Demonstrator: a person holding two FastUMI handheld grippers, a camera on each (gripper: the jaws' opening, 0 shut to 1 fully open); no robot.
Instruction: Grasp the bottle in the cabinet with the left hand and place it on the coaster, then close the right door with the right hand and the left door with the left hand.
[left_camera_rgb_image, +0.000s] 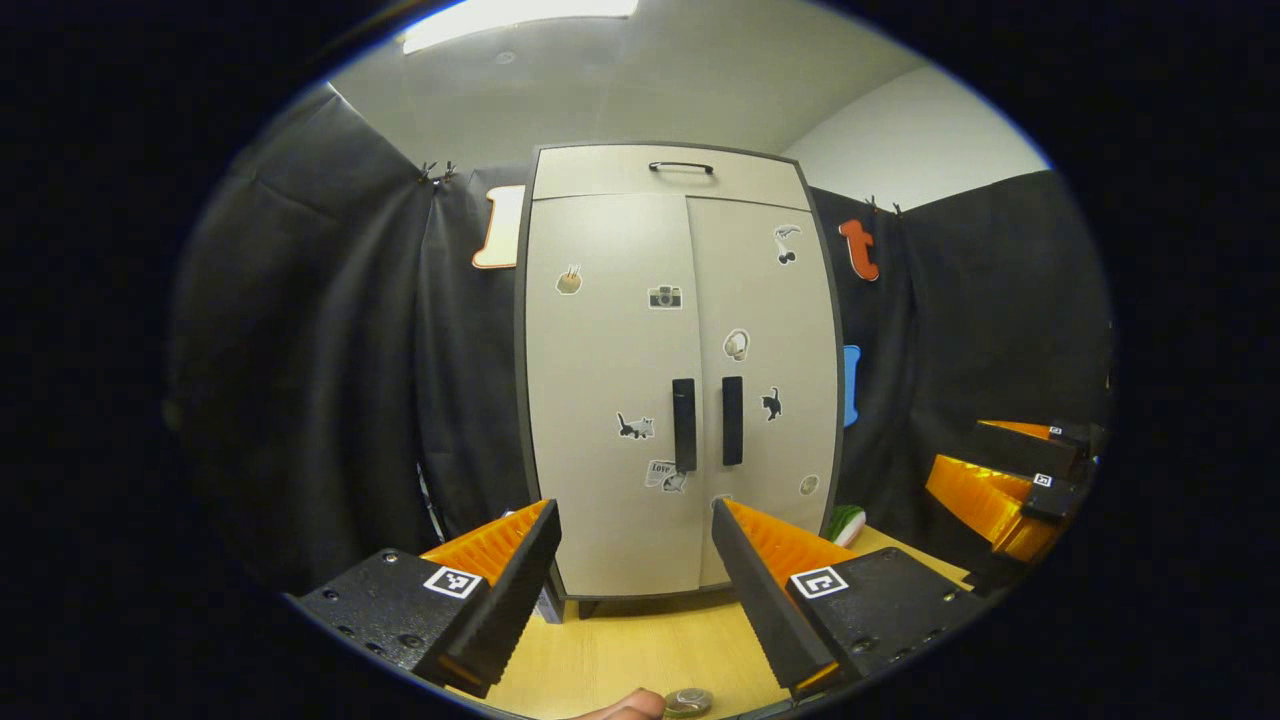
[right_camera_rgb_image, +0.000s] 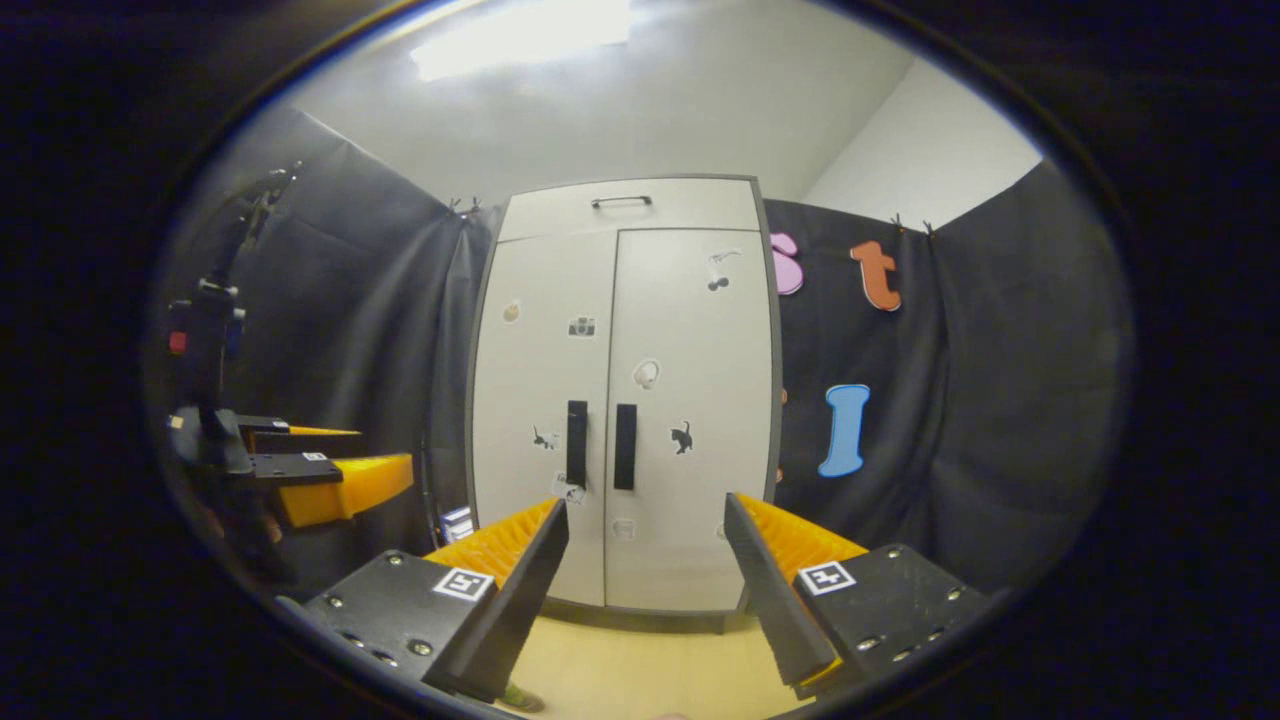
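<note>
- Both doors of the cabinet were shut, so I could not see the bottle; I judged it to be behind them.
- Straight ahead of my left gripper stood the upright handles, near but not touched.
- Its fingers were spread wide, holding nothing.
- My right gripper gaped likewise, empty, facing the same doors.

Both tongs agape, empty.

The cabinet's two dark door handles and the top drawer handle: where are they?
left door handle (left_camera_rgb_image: 684, 424), left gripper view, mid bar
right door handle (left_camera_rgb_image: 733, 420), left gripper view, mid bar
drawer handle (right_camera_rgb_image: 621, 202), right gripper view, mid grip
</note>
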